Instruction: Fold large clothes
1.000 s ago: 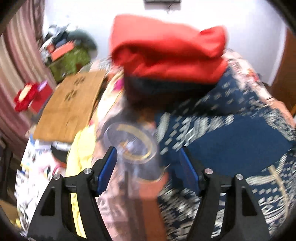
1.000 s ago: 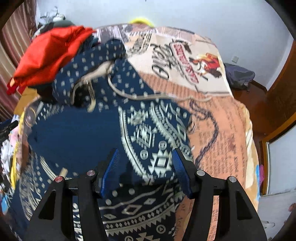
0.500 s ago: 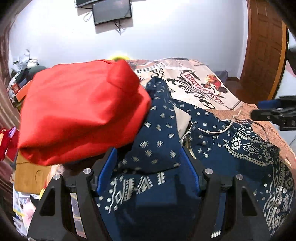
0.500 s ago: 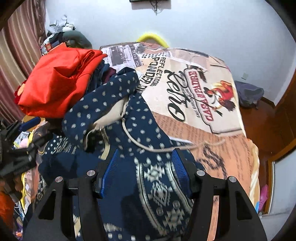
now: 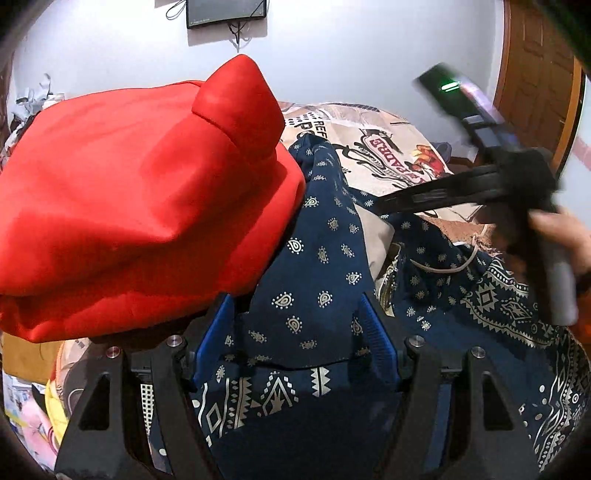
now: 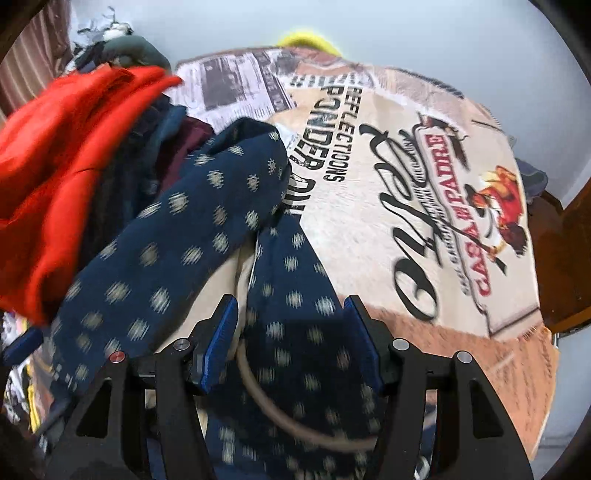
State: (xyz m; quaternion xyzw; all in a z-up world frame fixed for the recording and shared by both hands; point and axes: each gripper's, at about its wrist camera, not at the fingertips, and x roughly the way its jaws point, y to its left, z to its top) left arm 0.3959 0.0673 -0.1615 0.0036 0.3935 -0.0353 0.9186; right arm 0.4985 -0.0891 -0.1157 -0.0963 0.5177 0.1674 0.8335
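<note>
A large navy garment (image 5: 314, 280) with pale dots and a patterned hem lies crumpled on the bed, a cream drawstring (image 6: 280, 417) trailing from it. My left gripper (image 5: 297, 332) is open just over a raised fold of this garment, its blue pads on either side of the fold and not pressing it. My right gripper (image 6: 291, 339) is open too, low over the dotted cloth and the drawstring. In the left wrist view the right gripper (image 5: 461, 192) appears at the right, held by a hand (image 5: 561, 229).
A bulky red garment (image 5: 129, 192) sits on a heap of clothes just left of the navy one. The printed bedspread (image 6: 424, 203) stretches away to the right. A wooden door (image 5: 535, 74) and a wall screen (image 5: 225, 11) stand behind. Clutter lies at the bed's left side.
Both grippers have travelled across the bed to the dotted upper part of the navy garment. The right gripper has come into the left wrist view. Neither pair of jaws has changed width.
</note>
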